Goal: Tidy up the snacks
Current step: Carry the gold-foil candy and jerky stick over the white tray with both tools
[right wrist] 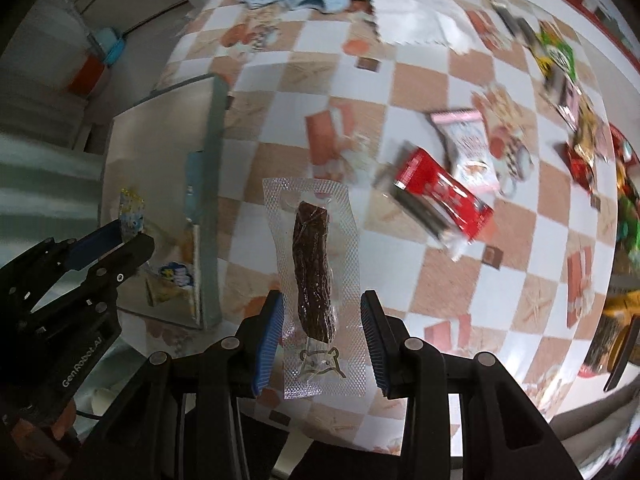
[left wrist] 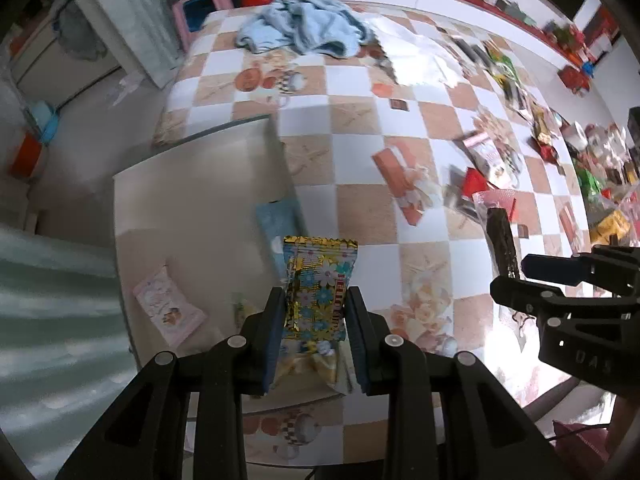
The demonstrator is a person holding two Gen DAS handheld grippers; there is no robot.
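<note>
My left gripper (left wrist: 315, 300) is shut on a gold packet with blue flowers (left wrist: 320, 280), held upright over the near edge of a pale open box (left wrist: 192, 200). A pink packet (left wrist: 168, 312) and a blue packet (left wrist: 280, 224) lie inside the box. My right gripper (right wrist: 322, 300) is shut on a clear vacuum pack with a dark sausage (right wrist: 314, 264), above the checkered tablecloth (right wrist: 400, 280), right of the box (right wrist: 160, 140). Each gripper shows in the other's view: the right gripper (left wrist: 510, 276) and the left gripper (right wrist: 134, 236).
A red packet (right wrist: 440, 196) and a pink-white packet (right wrist: 468, 148) lie loose on the cloth. Several more snacks (left wrist: 600, 184) are heaped along the table's right side. A blue towel (left wrist: 304, 28) and a white sheet (left wrist: 412, 56) lie at the far end. Stools (left wrist: 200, 12) stand on the floor.
</note>
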